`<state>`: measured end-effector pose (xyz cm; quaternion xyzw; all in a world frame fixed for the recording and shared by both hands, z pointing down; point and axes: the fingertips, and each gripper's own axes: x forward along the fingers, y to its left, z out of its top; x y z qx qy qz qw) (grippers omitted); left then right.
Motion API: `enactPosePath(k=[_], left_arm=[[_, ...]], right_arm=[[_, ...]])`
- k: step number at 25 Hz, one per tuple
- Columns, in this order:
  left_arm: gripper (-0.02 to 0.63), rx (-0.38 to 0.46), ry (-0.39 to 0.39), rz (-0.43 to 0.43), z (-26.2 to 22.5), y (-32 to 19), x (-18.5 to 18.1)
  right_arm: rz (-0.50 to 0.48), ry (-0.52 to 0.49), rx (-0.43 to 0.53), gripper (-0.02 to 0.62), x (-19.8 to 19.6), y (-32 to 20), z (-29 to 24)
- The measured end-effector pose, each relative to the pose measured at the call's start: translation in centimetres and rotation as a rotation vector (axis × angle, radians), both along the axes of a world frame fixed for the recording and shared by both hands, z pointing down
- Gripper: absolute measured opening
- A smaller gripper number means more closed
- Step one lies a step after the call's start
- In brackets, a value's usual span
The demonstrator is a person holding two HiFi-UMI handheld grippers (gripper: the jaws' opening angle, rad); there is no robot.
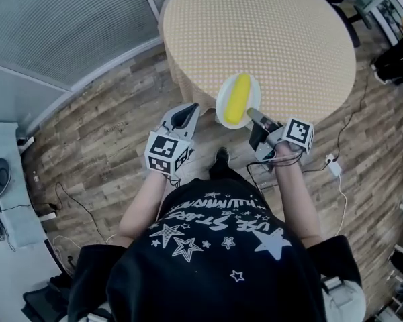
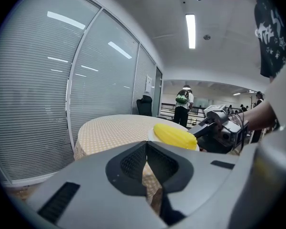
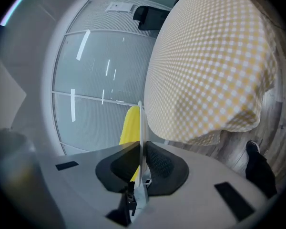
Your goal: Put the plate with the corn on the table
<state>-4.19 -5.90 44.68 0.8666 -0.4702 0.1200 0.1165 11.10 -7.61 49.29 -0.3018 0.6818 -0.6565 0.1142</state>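
Observation:
A white plate (image 1: 223, 106) carrying a yellow corn cob (image 1: 238, 98) hangs level over the near edge of the round table (image 1: 255, 32) with its yellow checked cloth. My right gripper (image 1: 252, 115) is shut on the plate's near rim. In the right gripper view the plate (image 3: 141, 128) stands edge-on between the pads, with the corn (image 3: 130, 125) to its left. My left gripper (image 1: 187, 113) is left of the plate, apart from it, shut and empty. From the left gripper view the corn (image 2: 174, 135) shows just beyond my closed left gripper (image 2: 146, 143).
A glass wall with blinds (image 1: 60, 25) runs along the left. Cables and a white adapter (image 1: 334, 168) lie on the wooden floor. A white desk (image 1: 7, 180) stands at far left. A person with a green backpack (image 2: 182, 99) stands far behind the table.

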Motion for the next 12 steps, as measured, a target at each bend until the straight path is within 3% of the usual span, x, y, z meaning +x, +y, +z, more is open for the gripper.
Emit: enactPosePath(k=[9, 12], left_arm=[[0.008, 0.001, -0.002, -0.085, 0.8, -6.9, 0.4], [0.008, 0.003, 0.008, -0.112, 0.5, -6.8, 0.6]], right_arm=[[-0.075, 0.021, -0.002, 0.038, 0.6, -7.1, 1.0], [-0.095, 0.012, -0.001, 0.038, 0.7, -7.0, 1.2]])
